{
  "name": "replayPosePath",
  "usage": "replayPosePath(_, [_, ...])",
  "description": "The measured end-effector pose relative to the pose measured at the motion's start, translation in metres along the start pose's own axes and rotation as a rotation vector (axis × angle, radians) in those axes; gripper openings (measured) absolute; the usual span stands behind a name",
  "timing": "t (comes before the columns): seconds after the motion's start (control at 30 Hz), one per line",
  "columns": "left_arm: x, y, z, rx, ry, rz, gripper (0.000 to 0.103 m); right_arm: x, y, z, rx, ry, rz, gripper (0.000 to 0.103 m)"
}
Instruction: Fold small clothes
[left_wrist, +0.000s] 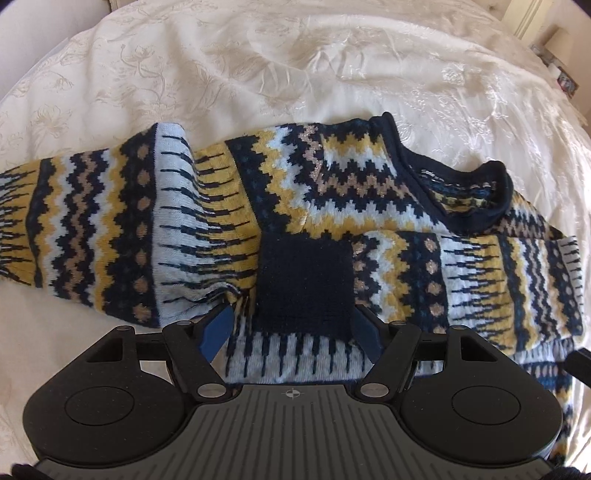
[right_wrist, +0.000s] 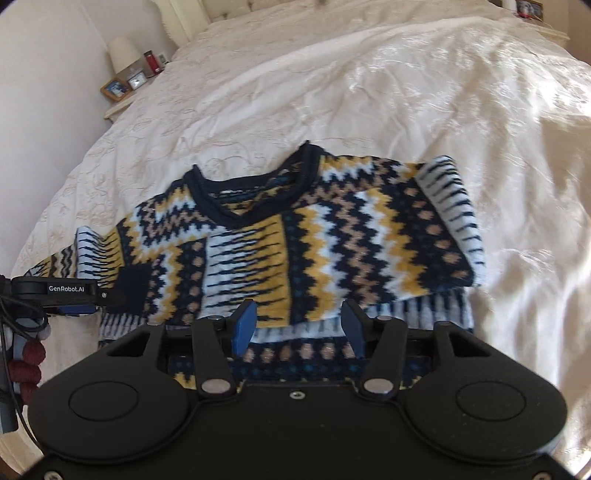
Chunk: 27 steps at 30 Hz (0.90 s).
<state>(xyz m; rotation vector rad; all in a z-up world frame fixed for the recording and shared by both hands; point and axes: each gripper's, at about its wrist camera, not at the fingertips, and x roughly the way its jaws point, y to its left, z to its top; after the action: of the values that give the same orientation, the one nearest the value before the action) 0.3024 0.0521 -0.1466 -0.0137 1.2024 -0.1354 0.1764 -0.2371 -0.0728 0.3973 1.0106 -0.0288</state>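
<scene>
Jaws on both grippers stand wide apart, gripping nothing. Left gripper (left_wrist: 295, 328): blue pads either side of the navy cuff (left_wrist: 304, 284), which lies between them untouched, not pinched. Right gripper (right_wrist: 299, 325): pads spread over the lower hem (right_wrist: 436, 310) of the sweater (right_wrist: 332, 240), fabric beneath and between, no bite on it.

Sweater lies front-up on the bed (right_wrist: 369, 92), neckline (right_wrist: 255, 192) toward 12 o'clock in the right wrist view, hem toward 6. One sleeve (right_wrist: 177, 266) is already folded across the chest, cuff ending low on the body at about 8 o'clock. That would explain the left gripper sitting there: judged to have just laid the sleeve down, or to be about to take it up again. In that same view the left gripper (right_wrist: 79, 295) shows at 9 o'clock, level with the cuff. At 3 o'clock the side of the sweater is turned in, the pale ribbed band (right_wrist: 454, 221) doubled over on top.

In the left wrist view another stretch of sleeve or body (left_wrist: 92, 229) runs off to 9 o'clock; which part it is I cannot tell.

Room: bedcover is open and bare toward 12 and 3 o'clock, plenty of space to fold upward. Bedside shelf with lamp (right_wrist: 123, 53) and picture frame (right_wrist: 114, 88) sits at 10 o'clock, well apart. Bed edge drops away at 6 to 8 o'clock, close to the hem, so the fold is best carried away from it.

Judgement: with both sides in, next is likely hem brought up toward neckline.
</scene>
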Motion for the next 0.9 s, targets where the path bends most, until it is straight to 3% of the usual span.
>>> replayPosePath(0.13, [0.026, 0.001, 0.007, -0.071, 0.077, -0.024, 0.067, -0.003, -0.027, -0.001, 0.042, 0.004, -0.038, 0.058])
replayPosePath(0.2, [0.034, 0.003, 0.008, -0.117, 0.071, -0.042, 0.064, -0.004, -0.039, 0.0, 0.062, 0.006, -0.049, 0.058])
replayPosePath(0.23, [0.034, 0.005, 0.007, -0.151, 0.057, -0.03, 0.052, -0.004, -0.045, -0.001, 0.072, 0.007, -0.052, 0.058])
replayPosePath(0.27, [0.032, 0.006, 0.007, -0.18, 0.039, -0.017, 0.032, -0.004, -0.05, 0.0, 0.082, 0.007, -0.056, 0.058])
replayPosePath(0.33, [0.025, 0.008, 0.008, -0.194, 0.015, -0.042, 0.011, -0.005, -0.058, 0.001, 0.102, 0.006, -0.061, 0.058])
replayPosePath(0.57, [-0.003, 0.009, 0.016, -0.128, -0.09, 0.114, 0.01, -0.001, -0.082, 0.008, 0.132, 0.004, -0.095, 0.062])
replayPosePath(0.7, [0.004, 0.014, 0.024, -0.139, -0.054, 0.068, 0.01, 0.008, -0.091, 0.014, 0.147, 0.01, -0.092, 0.064])
replayPosePath(0.9, [0.018, 0.003, 0.022, -0.089, -0.027, 0.112, 0.01, 0.027, -0.108, 0.026, 0.197, 0.031, -0.083, 0.063])
